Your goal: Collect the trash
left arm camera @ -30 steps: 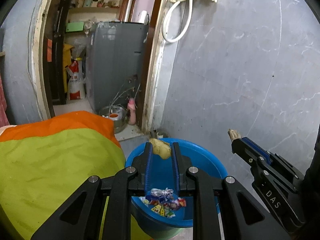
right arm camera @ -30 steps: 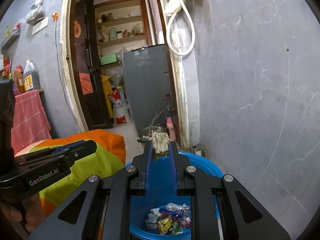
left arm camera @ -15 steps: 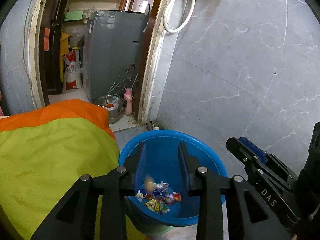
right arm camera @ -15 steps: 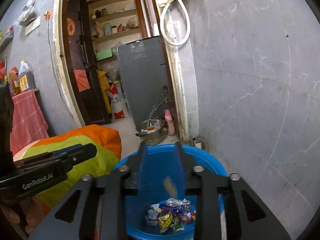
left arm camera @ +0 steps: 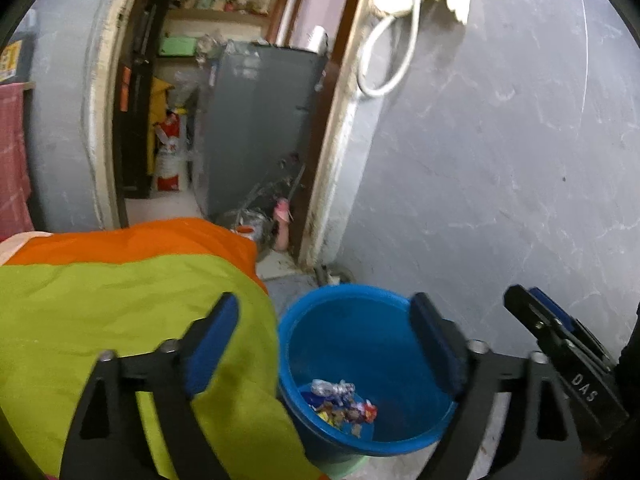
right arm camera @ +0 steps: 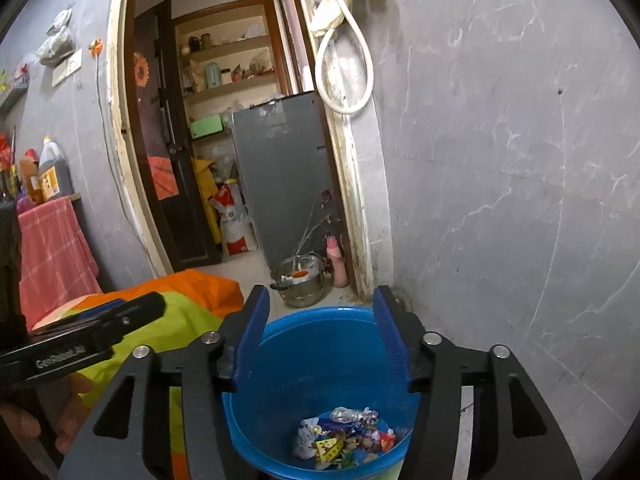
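Note:
A blue bucket (left arm camera: pixel 368 320) (right arm camera: pixel 320 368) stands on the floor by the grey wall. Colourful wrappers and scraps of trash (left arm camera: pixel 340 400) (right arm camera: pixel 344 436) lie at its bottom. My left gripper (left arm camera: pixel 324 344) hovers over the bucket's left rim, jaws opening wide, nothing between them. My right gripper (right arm camera: pixel 320 336) hangs above the bucket, jaws opening, also empty. In the left wrist view the right gripper (left arm camera: pixel 560 344) shows as a black bar at the right edge. The left gripper (right arm camera: pixel 100 328) appears at the left of the right wrist view, with a hand under it.
A green and orange cloth (left arm camera: pixel 120 300) covers a low bed left of the bucket. Behind, a doorway leads to a grey fridge (right arm camera: pixel 280 168), a steel pot (right arm camera: pixel 300 284) and a pink bottle (right arm camera: pixel 336 260) on the floor. A white hose (right arm camera: pixel 344 60) hangs on the wall.
Both grippers opened; the yellowish piece in the left and the brown piece in the right dropped into the bucket. The left gripper shifted left, toward the cloth.

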A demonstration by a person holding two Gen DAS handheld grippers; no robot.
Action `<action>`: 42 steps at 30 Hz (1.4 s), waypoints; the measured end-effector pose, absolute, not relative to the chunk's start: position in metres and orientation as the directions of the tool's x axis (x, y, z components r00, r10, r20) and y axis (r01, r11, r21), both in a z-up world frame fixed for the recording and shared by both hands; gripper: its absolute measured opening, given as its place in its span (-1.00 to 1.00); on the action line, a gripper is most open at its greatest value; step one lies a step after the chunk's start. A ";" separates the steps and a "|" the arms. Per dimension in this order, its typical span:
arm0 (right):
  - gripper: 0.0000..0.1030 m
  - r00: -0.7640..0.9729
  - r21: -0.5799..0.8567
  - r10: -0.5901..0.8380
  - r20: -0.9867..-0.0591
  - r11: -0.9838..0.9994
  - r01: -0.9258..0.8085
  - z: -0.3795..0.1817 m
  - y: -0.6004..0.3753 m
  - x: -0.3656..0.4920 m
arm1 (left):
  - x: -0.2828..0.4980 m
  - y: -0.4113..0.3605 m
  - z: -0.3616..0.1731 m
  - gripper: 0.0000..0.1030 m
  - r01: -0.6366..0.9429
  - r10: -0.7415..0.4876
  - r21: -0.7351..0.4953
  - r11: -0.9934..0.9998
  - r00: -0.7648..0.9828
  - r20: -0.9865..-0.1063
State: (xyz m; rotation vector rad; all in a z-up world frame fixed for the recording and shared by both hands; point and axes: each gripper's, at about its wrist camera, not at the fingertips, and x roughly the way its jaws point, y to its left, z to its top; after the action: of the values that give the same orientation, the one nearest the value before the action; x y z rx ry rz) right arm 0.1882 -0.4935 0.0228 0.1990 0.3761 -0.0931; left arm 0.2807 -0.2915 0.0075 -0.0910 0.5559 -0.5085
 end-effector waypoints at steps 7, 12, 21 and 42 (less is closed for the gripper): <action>0.64 0.936 0.178 -0.054 -0.347 0.977 0.122 0.038 -0.492 0.175 | 0.268 -0.260 0.025 0.95 0.391 -0.446 -0.214 0.895 0.789 -0.422; 0.97 0.942 0.173 -0.050 -0.333 0.978 0.113 0.046 -0.486 0.166 | 0.259 -0.245 0.036 0.96 0.374 -0.427 -0.206 0.904 0.813 -0.396; 1.00 0.951 0.171 -0.037 -0.307 0.981 0.094 0.065 -0.472 0.147 | 0.226 -0.226 0.050 0.96 0.373 -0.406 -0.160 0.914 0.846 -0.346; 1.00 0.965 0.120 0.001 -0.263 0.992 0.032 0.094 -0.392 0.068 | 0.130 -0.148 0.075 0.96 0.330 -0.348 -0.111 0.938 0.890 -0.293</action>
State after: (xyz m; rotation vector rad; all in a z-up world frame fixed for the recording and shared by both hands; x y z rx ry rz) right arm 0.0677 -0.3923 0.0941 0.1235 0.2661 -0.0157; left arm 0.1302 -0.1475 0.0748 -0.0584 0.3154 -0.3521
